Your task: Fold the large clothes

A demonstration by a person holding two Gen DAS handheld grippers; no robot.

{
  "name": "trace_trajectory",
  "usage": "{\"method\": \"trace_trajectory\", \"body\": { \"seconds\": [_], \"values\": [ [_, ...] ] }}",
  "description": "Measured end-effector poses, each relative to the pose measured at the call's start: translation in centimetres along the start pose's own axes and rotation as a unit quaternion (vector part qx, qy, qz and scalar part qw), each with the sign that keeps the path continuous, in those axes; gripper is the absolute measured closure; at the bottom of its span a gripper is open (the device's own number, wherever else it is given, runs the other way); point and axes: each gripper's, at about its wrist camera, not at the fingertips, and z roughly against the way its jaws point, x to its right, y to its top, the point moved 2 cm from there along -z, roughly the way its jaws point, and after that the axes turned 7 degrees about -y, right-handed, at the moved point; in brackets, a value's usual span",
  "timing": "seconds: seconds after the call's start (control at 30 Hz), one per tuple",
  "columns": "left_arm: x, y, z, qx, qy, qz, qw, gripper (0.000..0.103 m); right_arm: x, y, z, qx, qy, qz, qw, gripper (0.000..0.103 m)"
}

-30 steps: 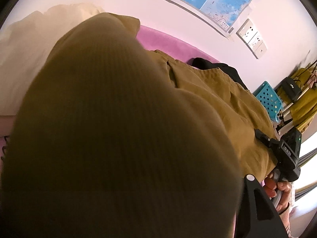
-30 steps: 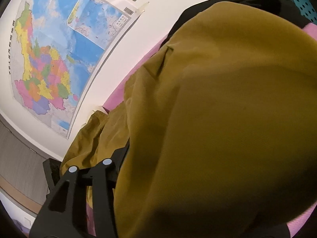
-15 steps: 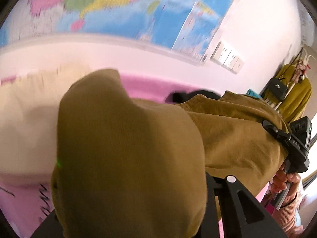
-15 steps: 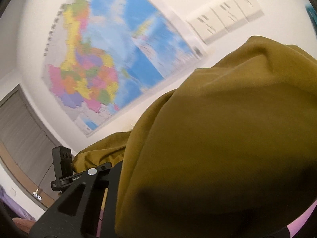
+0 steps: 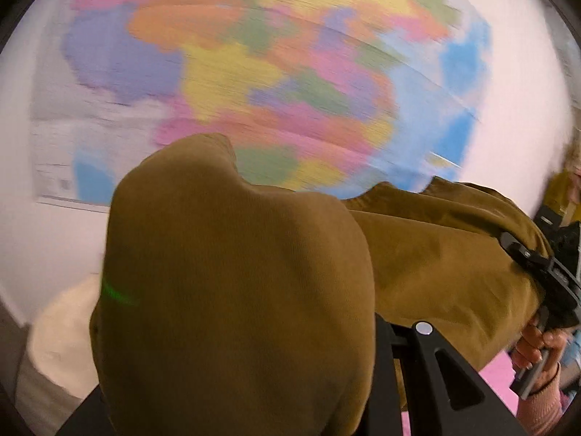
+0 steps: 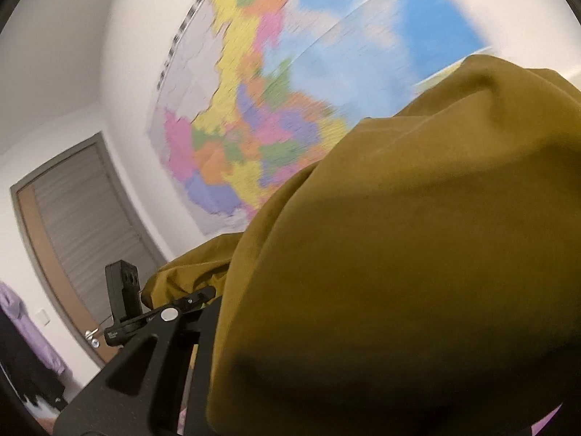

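A large mustard-brown garment (image 5: 236, 290) is lifted in the air and stretched between both grippers. In the left wrist view it drapes over my left gripper (image 5: 363, 345), whose fingers are shut on the cloth; only the right finger (image 5: 435, 363) shows. The right gripper (image 5: 533, 265) appears at the far right, clamped on the other end of the garment, with a hand below it. In the right wrist view the garment (image 6: 399, 254) covers my right gripper (image 6: 218, 327), and the left gripper (image 6: 159, 316) holds its far end.
A coloured wall map (image 5: 272, 72) fills the wall ahead, blurred by motion. A cream pillow (image 5: 61, 334) lies lower left and pink bedding (image 5: 497, 378) lower right. A grey door (image 6: 80, 225) with a handle is at the left in the right wrist view.
Both grippers have risen and tilted upward with the garment. The bed, sockets and blue basket have dropped out of view and the wall map now fills the background.
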Motion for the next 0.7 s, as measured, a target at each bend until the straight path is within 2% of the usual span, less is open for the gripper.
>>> {"method": "trace_trajectory", "body": {
  "seconds": [0.07,0.17,0.3,0.37,0.43,0.53,0.57,0.63,0.7],
  "values": [
    [-2.8,0.9,0.6,0.009,0.03,0.0,0.9995,0.081,-1.2,-0.2,-4.1,-0.011,0.026,-0.01,1.0,0.084],
    [-7.5,2.2,0.6,0.017,0.093,0.003,0.9955,0.081,-2.7,-1.1,-9.1,-0.027,0.043,-0.011,0.999,0.084],
    [-14.3,2.7,0.0,0.018,0.16,0.039,0.9861,0.082,-5.3,-4.6,-15.7,-0.063,0.06,0.01,0.996,0.085],
    [-17.3,2.5,-0.2,0.014,0.182,0.05,0.9819,0.082,-6.2,-7.3,-18.8,-0.087,0.061,0.027,0.994,0.085],
    [-20.8,0.8,-1.4,0.004,0.212,0.066,0.975,0.082,-6.0,-10.0,-21.4,-0.125,0.062,0.017,0.99,0.085],
    [-25.4,-3.5,-4.1,-0.051,0.244,0.101,0.9633,0.082,-5.4,-15.2,-24.6,-0.21,0.035,0.026,0.977,0.08],
    [-26.4,-4.8,-4.9,-0.067,0.249,0.111,0.9597,0.081,-5.0,-16.2,-24.8,-0.222,0.031,0.022,0.974,0.074],
    [-27.7,-6.7,-5.5,-0.073,0.256,0.119,0.9565,0.075,-4.2,-17.3,-24.5,-0.231,0.029,0.013,0.972,0.071],
    [-28.4,-7.5,-5.4,-0.071,0.253,0.135,0.9554,0.071,-4.2,-16.9,-23.5,-0.237,0.037,0.02,0.971,0.054]
  ]
}}
